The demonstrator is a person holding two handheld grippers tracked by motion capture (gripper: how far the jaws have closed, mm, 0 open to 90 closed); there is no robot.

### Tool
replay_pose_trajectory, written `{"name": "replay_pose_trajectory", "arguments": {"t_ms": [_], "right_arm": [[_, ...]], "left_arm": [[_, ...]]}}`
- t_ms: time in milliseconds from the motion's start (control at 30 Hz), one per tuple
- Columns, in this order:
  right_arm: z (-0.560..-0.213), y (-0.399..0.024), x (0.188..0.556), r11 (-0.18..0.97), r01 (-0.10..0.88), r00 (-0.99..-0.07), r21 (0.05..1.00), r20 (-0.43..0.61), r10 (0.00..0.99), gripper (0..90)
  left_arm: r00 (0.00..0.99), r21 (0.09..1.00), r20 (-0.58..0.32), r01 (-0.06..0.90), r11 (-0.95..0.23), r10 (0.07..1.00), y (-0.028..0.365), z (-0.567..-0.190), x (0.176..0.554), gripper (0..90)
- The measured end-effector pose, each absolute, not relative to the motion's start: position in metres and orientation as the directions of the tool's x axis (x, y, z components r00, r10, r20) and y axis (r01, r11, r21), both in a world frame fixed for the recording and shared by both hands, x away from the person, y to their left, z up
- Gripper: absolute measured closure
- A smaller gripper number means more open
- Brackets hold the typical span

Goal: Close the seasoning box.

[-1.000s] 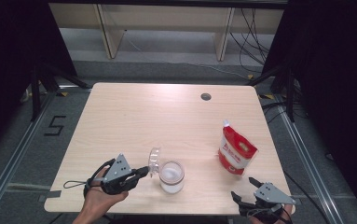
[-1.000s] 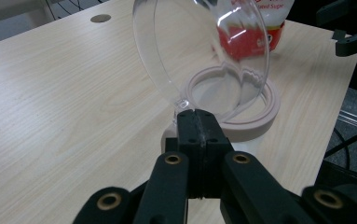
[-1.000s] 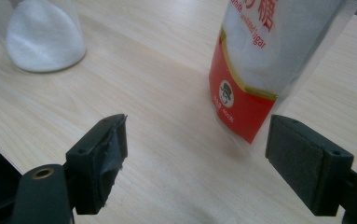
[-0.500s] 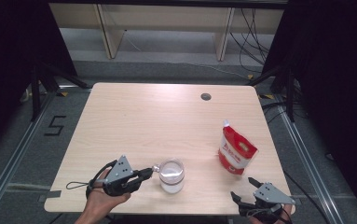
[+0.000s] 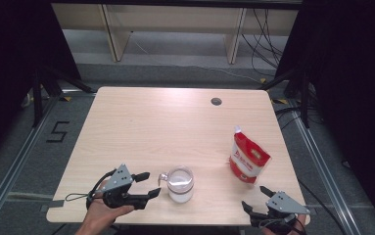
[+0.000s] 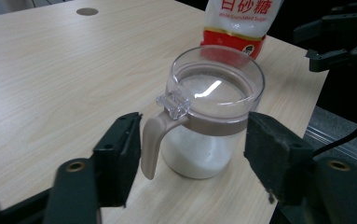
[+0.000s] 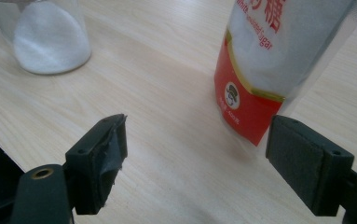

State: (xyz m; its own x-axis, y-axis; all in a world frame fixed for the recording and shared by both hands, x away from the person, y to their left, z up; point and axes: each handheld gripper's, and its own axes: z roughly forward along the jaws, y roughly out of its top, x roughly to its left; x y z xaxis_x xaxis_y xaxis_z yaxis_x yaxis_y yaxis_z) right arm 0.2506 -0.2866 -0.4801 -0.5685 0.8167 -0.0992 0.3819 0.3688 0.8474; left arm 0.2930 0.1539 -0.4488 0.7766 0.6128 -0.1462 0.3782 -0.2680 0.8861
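Now the left gripper (image 5: 148, 185) has just been opening its fingers (image 6: 118, 156), which stand wide apart on either side of the sugar jar (image 5: 180, 184) without pressing it (lid shut, handle toward them). That jar sits near the tabletop's (image 5: 165, 122) front edge. By the front right corner, the right gripper (image 5: 256, 198) hangs spread and empty, just short of the red sugar pouch (image 5: 247, 160)
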Motion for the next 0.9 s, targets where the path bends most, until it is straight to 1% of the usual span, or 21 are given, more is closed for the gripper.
{"name": "replay_pose_trajectory", "arguments": {"t_ms": [67, 133, 167, 300, 433, 500, 533, 567, 633, 667, 767, 833, 867, 900], "right_arm": [[-0.48, -0.287, 0.25, 0.366, 0.383, -0.568, 0.848, -0.096, 0.817, 21.3], [-0.48, -0.285, 0.248, 0.34, 0.419, -0.567, 0.842, -0.051, 0.822, 21.1], [-0.48, -0.286, 0.249, 0.345, 0.407, -0.573, 0.846, -0.058, 0.818, 20.9], [-0.48, -0.285, 0.249, 0.334, 0.415, -0.57, 0.846, -0.044, 0.82, 20.6], [-0.48, -0.284, 0.248, 0.329, 0.417, -0.575, 0.847, -0.035, 0.818, 20.6], [-0.48, -0.284, 0.248, 0.328, 0.418, -0.575, 0.847, -0.032, 0.818, 20.6], [-0.48, -0.285, 0.25, 0.33, 0.398, -0.579, 0.856, -0.045, 0.814, 20.6], [-0.48, -0.284, 0.249, 0.32, 0.417, -0.578, 0.851, -0.024, 0.816, 20.6], [-0.479, -0.284, 0.249, 0.332, 0.404, -0.582, 0.852, -0.04, 0.812, 20.6], [-0.479, -0.284, 0.248, 0.32, 0.416, -0.579, 0.851, -0.024, 0.815, 20.6], [-0.48, -0.284, 0.249, 0.327, 0.411, -0.588, 0.851, -0.027, 0.808, 20.5], [-0.481, -0.283, 0.25, 0.327, 0.402, -0.588, 0.855, -0.033, 0.808, 20.4], [-0.481, -0.282, 0.248, 0.318, 0.427, -0.588, 0.846, -0.007, 0.809, 20.3], [-0.481, -0.282, 0.249, 0.319, 0.416, -0.588, 0.852, -0.015, 0.809, 20.2]], "left_arm": [[0.781, 0.885, -0.13, 0.369, -0.284, 0.61, 0.155, -0.452, 0.293, 29.1], [0.779, 0.878, -0.123, 0.374, -0.299, 0.614, 0.156, -0.454, 0.291, 26.9], [0.779, 0.876, -0.125, 0.377, -0.301, 0.614, 0.157, -0.456, 0.289, 25.7], [0.775, 0.874, -0.126, 0.382, -0.3, 0.62, 0.162, -0.464, 0.285, 26.0], [0.751, 0.859, -0.122, 0.408, -0.31, 0.649, 0.166, -0.474, 0.279, 23.1], [0.749, 0.862, -0.121, 0.405, -0.306, 0.652, 0.167, -0.477, 0.278, 21.0], [0.753, 0.853, -0.106, 0.404, -0.33, 0.649, 0.171, -0.481, 0.278, 20.3], [0.75, 0.851, -0.104, 0.407, -0.332, 0.654, 0.172, -0.482, 0.276, 19.8], [0.756, 0.843, -0.094, 0.406, -0.352, 0.648, 0.173, -0.485, 0.275, 18.7], [0.759, 0.842, -0.09, 0.404, -0.357, 0.644, 0.173, -0.486, 0.274, 18.1], [0.754, 0.831, -0.103, 0.423, -0.36, 0.649, 0.173, -0.489, 0.271, 18.0], [0.761, 0.824, -0.091, 0.42, -0.381, 0.642, 0.172, -0.491, 0.269, 17.9], [0.764, 0.825, -0.085, 0.414, -0.384, 0.639, 0.171, -0.493, 0.268, 17.9], [0.765, 0.82, -0.079, 0.414, -0.394, 0.639, 0.171, -0.493, 0.267, 17.9]]}}
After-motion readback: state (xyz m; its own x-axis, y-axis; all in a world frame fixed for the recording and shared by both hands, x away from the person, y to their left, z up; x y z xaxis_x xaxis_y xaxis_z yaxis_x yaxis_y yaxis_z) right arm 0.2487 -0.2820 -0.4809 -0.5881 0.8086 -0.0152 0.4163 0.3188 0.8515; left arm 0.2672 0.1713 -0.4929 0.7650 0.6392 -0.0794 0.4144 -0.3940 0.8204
